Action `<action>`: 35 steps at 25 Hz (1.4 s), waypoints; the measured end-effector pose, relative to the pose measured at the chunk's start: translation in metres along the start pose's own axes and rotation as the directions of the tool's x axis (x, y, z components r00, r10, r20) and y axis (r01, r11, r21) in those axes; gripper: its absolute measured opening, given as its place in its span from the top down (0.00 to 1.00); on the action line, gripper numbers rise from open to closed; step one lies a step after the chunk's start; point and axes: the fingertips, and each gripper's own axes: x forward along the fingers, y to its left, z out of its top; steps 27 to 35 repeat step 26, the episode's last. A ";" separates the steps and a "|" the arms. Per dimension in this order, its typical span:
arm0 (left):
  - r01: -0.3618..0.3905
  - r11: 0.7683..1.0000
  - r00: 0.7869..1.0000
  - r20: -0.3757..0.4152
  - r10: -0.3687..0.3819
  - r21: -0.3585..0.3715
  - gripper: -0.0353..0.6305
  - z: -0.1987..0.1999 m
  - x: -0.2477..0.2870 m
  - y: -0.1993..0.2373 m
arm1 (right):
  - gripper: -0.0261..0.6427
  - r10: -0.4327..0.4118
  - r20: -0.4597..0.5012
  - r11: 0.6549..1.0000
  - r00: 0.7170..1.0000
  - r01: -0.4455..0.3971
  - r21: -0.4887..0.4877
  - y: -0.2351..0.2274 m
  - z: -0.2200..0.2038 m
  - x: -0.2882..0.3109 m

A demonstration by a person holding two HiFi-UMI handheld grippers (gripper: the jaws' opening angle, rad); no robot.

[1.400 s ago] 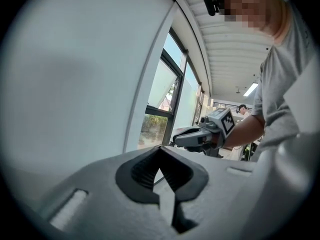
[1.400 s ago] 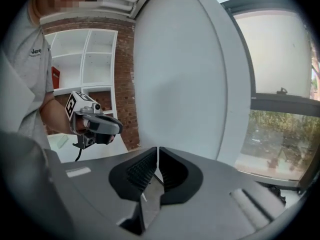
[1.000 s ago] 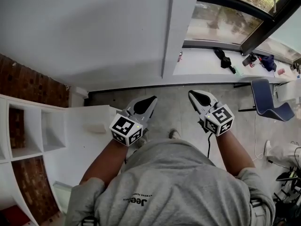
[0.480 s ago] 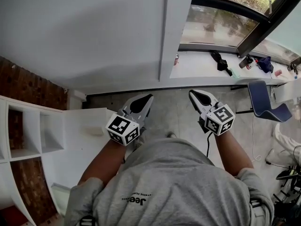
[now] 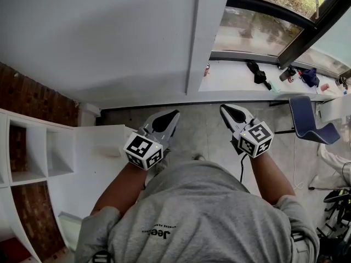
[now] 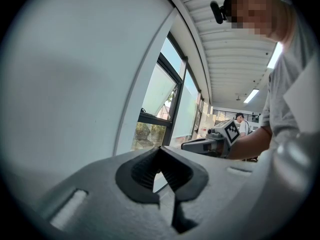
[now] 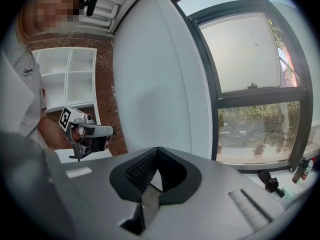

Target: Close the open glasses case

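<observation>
A small pale oblong box (image 5: 112, 148) lies on the white bench (image 5: 93, 174) at the left of the head view. It may be the glasses case, but it is too small and blurred to tell, or to see whether a lid stands open. It sits just left of the left tool (image 5: 174, 115) and lower, apart from it, with nothing touching it.

The left tool is held out in front of the person's grey shirt (image 5: 203, 212), its black-lined tips pointing away from the body. In the left gripper view its 2 jaws are pressed together at the tips, with only the notch between the ribbed pads showing, and nothing is held there. The right tool (image 5: 225, 110) is held level with it on the other side, well apart from the box. The right gripper view shows its 2 jaws likewise closed tip to tip and empty. Each tool carries a white cube with black square markers, the left one (image 5: 143, 149) and the right one (image 5: 256, 138), just ahead of the forearm.

Under both tools is grey floor (image 5: 203, 130). At far left stands a white shelf unit with open compartments (image 5: 33, 152) against a red brick wall (image 5: 33, 92). Ahead is a plain white wall (image 5: 109, 37), then a dark-framed window (image 5: 258, 26) over a sill with dark items (image 5: 258, 70). A blue chair (image 5: 310, 116) stands at right.
</observation>
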 end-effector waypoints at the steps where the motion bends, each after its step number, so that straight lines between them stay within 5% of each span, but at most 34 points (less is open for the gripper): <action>1: 0.000 1.000 1.000 0.000 0.000 0.001 0.95 0.000 0.000 0.000 | 0.95 -0.005 -0.002 1.000 1.000 0.005 -0.004 0.000 0.001 0.000; 35: -0.002 1.000 1.000 -0.006 0.002 0.011 0.95 -0.004 -0.009 -0.003 | 0.95 -0.005 -0.037 0.999 0.999 0.003 -0.038 0.009 0.000 0.004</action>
